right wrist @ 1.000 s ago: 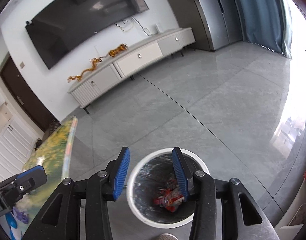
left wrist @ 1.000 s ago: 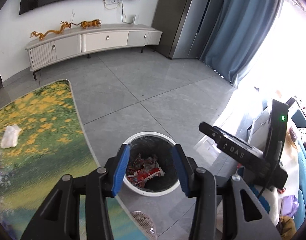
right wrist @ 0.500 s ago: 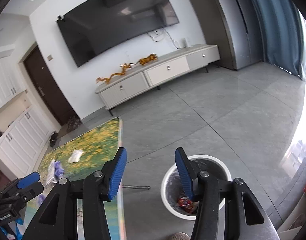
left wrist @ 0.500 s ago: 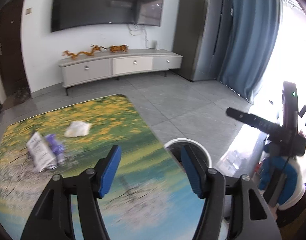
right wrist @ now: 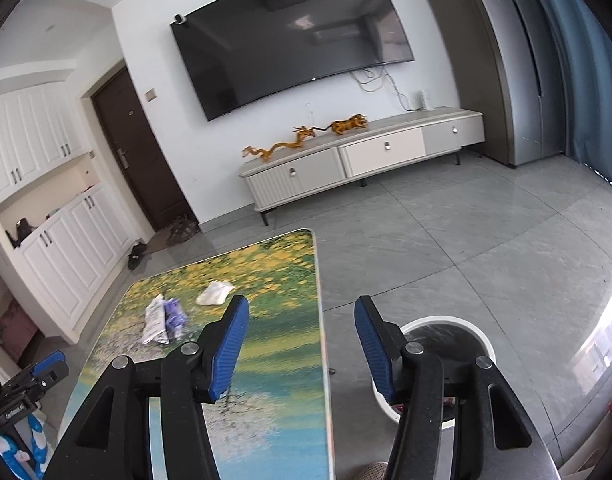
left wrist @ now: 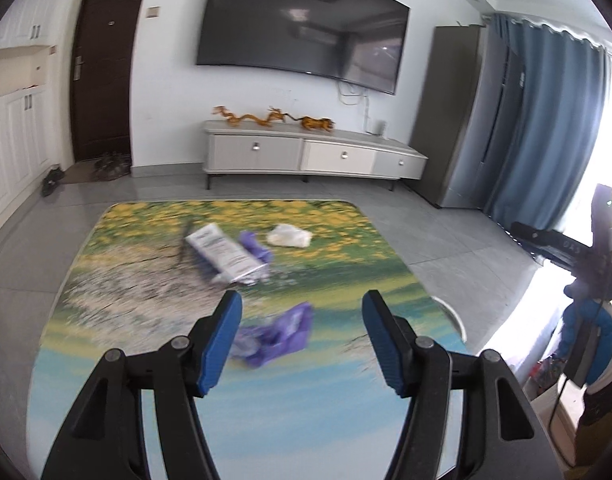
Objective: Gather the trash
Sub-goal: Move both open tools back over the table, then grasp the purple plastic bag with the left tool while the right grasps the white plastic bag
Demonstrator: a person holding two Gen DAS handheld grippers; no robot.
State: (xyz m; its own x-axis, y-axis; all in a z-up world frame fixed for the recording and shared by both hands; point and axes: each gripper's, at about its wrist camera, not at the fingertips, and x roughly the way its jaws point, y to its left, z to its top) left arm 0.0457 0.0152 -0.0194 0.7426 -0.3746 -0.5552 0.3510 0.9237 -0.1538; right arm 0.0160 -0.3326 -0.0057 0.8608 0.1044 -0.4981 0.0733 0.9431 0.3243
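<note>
1. Swinging back from the bin, the left tongs [left wrist: 301, 340] hang spread and empty over the table [left wrist: 105, 360], a purple wrapper [left wrist: 277, 332] between the tips.
2. Right tongs [right wrist: 301, 344], likewise spread, straddle the table edge; the bin [right wrist: 482, 340] sits beside it, so another pickup looks next.

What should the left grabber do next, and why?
Probably ease the left gripper down onto the purple wrapper and close. Its jaws are open and empty, the wrapper lies on the table right between them, and it's the nearest trash.
</note>
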